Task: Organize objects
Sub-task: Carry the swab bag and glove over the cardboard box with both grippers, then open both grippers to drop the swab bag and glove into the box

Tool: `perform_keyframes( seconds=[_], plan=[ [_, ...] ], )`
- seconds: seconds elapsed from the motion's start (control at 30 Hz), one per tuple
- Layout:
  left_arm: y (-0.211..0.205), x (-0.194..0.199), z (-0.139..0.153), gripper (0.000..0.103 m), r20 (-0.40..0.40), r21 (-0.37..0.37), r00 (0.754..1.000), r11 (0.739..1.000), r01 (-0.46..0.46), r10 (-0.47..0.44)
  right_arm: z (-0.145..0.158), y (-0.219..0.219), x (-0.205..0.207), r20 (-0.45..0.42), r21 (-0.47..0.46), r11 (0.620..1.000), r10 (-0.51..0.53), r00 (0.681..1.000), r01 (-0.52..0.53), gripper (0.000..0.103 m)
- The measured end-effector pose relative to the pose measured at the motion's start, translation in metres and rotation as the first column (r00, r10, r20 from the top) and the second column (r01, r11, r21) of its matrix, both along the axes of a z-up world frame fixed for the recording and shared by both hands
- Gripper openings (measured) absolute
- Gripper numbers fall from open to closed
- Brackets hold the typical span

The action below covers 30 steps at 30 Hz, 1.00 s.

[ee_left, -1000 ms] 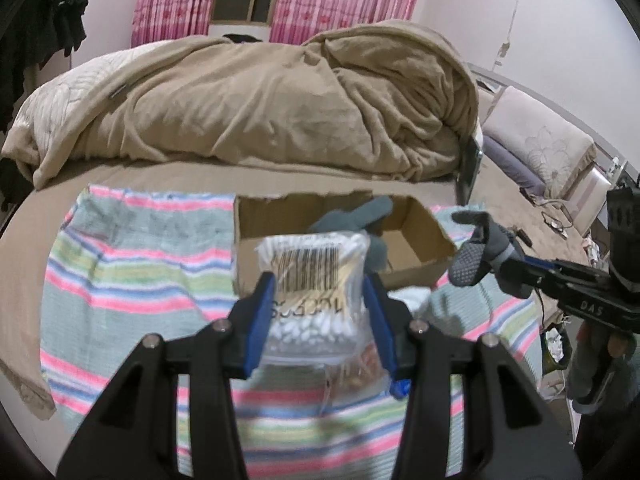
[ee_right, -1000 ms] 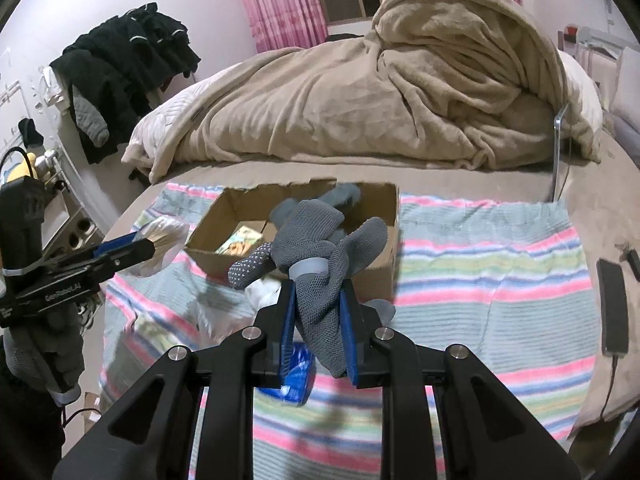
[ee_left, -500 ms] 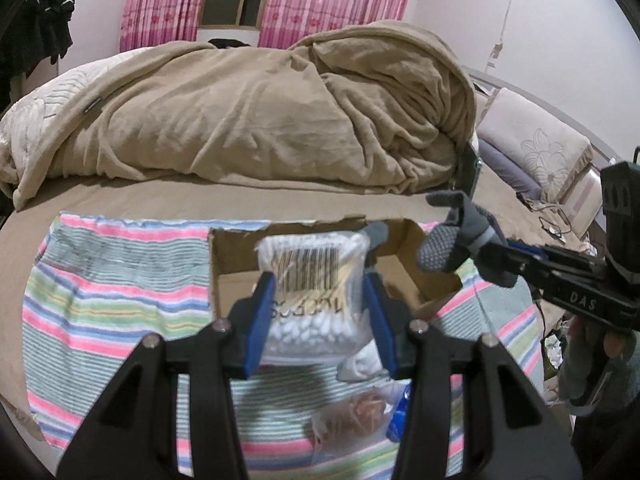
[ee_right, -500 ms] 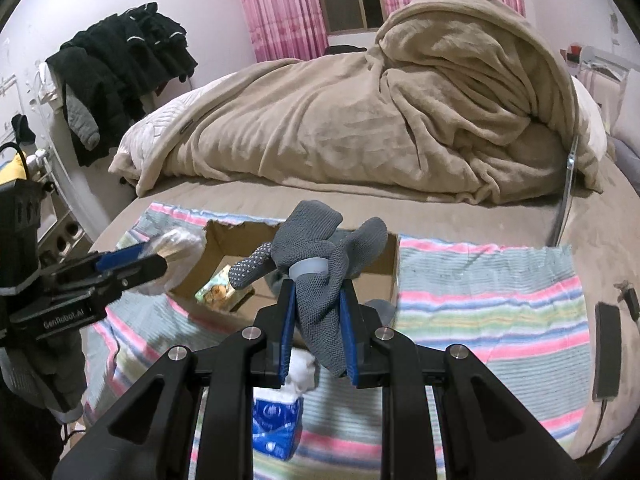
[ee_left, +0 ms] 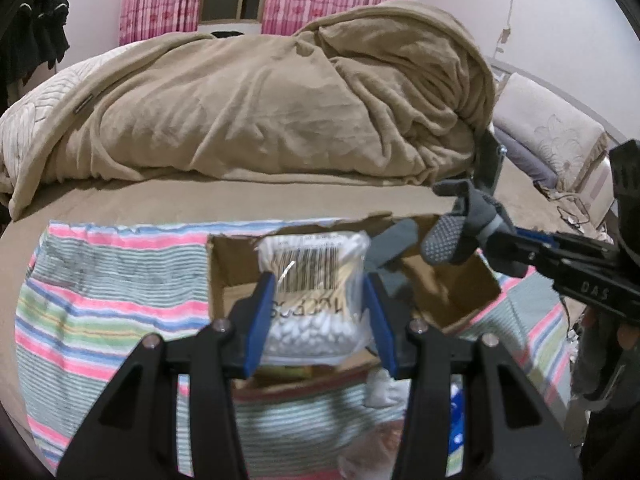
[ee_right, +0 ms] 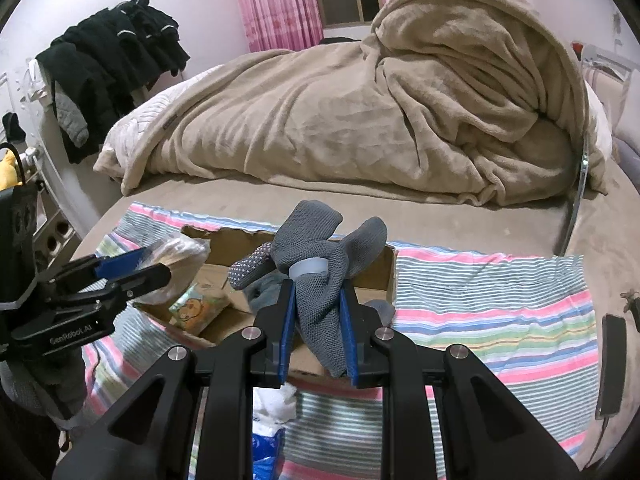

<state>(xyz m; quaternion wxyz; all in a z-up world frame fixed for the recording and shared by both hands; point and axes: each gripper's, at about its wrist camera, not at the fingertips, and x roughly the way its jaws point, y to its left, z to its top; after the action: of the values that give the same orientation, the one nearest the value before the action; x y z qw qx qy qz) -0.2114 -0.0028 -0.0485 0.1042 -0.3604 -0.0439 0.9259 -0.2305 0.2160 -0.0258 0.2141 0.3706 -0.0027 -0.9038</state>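
Our left claw (ee_left: 318, 312) grips the clear bag of cotton swabs (ee_left: 314, 276), our right claw (ee_right: 318, 320) the grey knitted sock (ee_right: 320, 264), both over the open cardboard box (ee_right: 390, 276); it already holds a few things; a white wad (ee_right: 276, 404) and blue packet (ee_right: 264, 456) remain on the striped towel (ee_right: 500, 300).

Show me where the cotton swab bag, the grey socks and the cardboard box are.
cotton swab bag (ee_left: 314, 276), left wrist view, on its barcode label.
grey socks (ee_right: 320, 300), right wrist view, on the knit between the pads.
cardboard box (ee_right: 370, 276), right wrist view, on its right wall.
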Motion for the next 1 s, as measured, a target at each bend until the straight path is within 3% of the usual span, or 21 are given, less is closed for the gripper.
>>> perform_keyframes(
  seconds=[0.73,0.83,1.0],
  plan=[
    [0.0,-0.048,-0.038,0.047,0.054,-0.069,0.999,0.998,0.004,-0.001,-0.056,-0.012,-0.029,0.09,0.056,0.998,-0.026,0.996,0.021,0.023],
    [0.005,-0.046,-0.039,0.048,0.047,-0.118,0.999,0.993,-0.002,0.008,-0.058,-0.013,-0.027,0.084,0.066,0.997,-0.03,0.996,0.024,0.023],
    [0.01,-0.04,-0.032,0.056,0.041,-0.133,0.999,0.991,-0.008,0.014,-0.054,-0.013,-0.021,0.079,0.064,0.997,-0.043,0.996,0.038,0.029]
  ],
)
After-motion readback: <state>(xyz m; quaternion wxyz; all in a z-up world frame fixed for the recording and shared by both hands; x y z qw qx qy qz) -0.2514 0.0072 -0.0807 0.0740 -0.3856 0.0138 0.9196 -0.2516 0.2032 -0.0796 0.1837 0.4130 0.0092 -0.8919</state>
